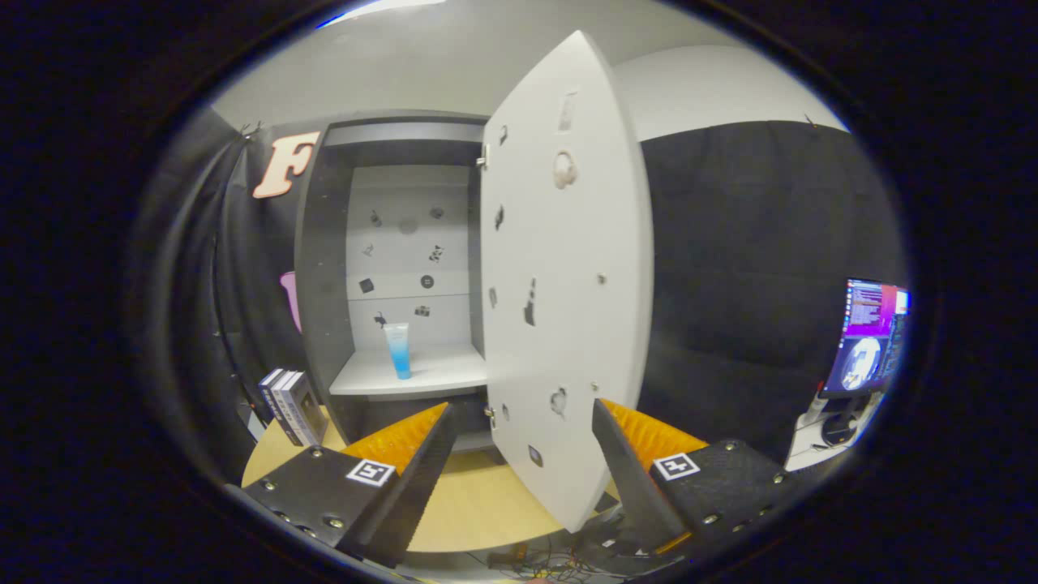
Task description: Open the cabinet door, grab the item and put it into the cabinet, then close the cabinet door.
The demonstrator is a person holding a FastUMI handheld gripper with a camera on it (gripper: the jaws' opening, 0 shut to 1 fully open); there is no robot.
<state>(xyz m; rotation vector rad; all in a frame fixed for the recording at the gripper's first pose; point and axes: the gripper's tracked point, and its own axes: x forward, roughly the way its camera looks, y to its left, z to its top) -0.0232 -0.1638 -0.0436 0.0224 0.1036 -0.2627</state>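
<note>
Claw [519, 466] spread wide, fingers apart, gripping nothing, held low in front of the cabinet [324, 268] over the round tabletop [478, 503]. One tube [398, 350], blue fading to white at the top, standing upright on the cabinet's shelf [422, 375], well beyond the claw and slightly toward its left finger, clear of both fingers. One door [568, 284], swung open on the cabinet's right side, its lower part reaching down between the two fingers and closer to the right one; whether it touches that finger cannot be told. Small dark stickers dotted over the door's inner face and over the cabinet's back wall, too small to make out. One shelf visible inside the cabinet, carrying the tube alone. Two boxes [288, 405], dark with pale spines, standing side by side on the tabletop just left of the cabinet's base, beyond the left finger. One pink object [289, 298] partly hidden behind the cabinet's left wall, kind unclear. One lit monitor [872, 337] far to the right of the cabinet, past the open door, on a pale stand. Tangle of cables [551, 561] on the floor below the tabletop's near edge, under the claw.
</note>
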